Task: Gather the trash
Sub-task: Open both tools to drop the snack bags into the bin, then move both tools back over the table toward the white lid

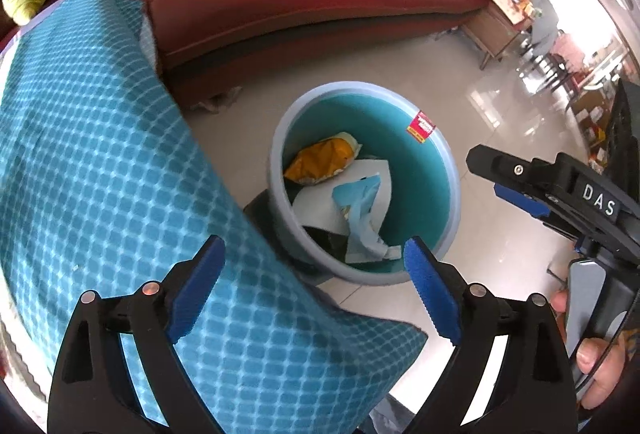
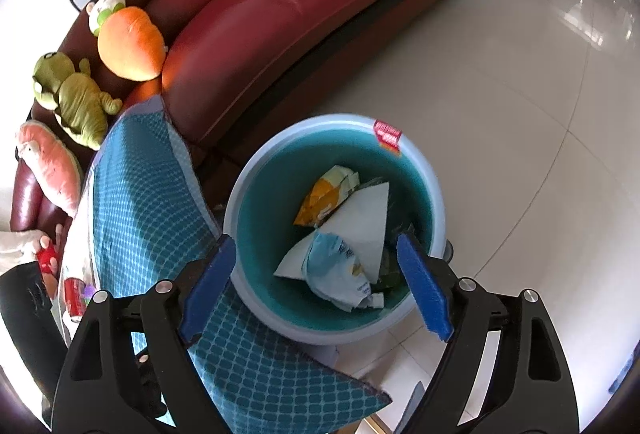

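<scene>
From my left wrist camera, the teal checked cloth fills the left side, draped over a table edge, and my left gripper hangs spread wide with nothing between its blue pads. Just past it stands the round bin, upright on the pale tiled floor with its mouth facing up toward me. Inside lie a yellow wrapper, a white paper sheet and a crumpled light-blue packet, whose long axis runs from the bin's middle toward the near rim. At the right edge I see my right gripper from the side, held by a hand. In the right wrist view the right gripper is also spread apart and empty above the bin, with the red sofa behind.
</scene>
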Available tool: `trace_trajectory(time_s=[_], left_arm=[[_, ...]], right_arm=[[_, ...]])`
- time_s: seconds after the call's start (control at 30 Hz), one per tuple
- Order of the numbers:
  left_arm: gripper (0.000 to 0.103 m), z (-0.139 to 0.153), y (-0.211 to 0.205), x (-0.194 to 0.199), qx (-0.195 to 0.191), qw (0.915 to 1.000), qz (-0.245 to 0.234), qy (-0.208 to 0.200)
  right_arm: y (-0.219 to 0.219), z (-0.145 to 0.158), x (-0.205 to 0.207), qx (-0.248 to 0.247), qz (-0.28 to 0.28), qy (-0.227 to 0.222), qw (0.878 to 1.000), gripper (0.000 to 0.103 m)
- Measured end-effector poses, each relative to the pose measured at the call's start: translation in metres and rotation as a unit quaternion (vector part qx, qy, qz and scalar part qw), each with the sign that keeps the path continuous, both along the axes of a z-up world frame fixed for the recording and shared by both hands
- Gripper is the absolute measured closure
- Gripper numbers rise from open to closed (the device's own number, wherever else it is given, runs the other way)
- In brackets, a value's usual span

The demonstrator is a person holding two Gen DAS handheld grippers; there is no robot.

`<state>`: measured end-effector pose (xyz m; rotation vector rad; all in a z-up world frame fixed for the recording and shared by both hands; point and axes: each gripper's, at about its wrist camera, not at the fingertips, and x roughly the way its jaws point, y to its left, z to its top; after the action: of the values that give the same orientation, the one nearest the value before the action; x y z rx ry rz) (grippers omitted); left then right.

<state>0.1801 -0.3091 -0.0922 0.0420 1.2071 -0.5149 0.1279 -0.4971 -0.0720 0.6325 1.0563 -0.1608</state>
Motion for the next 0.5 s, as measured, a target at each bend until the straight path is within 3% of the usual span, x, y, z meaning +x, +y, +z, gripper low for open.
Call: trace_trajectory(time_s=[0.5], left_arm=[[0.012,0.031,0.104,-0.032,-0.013,0.9974,0.064,-0.030]], right_arm=[[0.089,0.026,-0.004,-0.005,0.072,-0.017,0.997,0.024]])
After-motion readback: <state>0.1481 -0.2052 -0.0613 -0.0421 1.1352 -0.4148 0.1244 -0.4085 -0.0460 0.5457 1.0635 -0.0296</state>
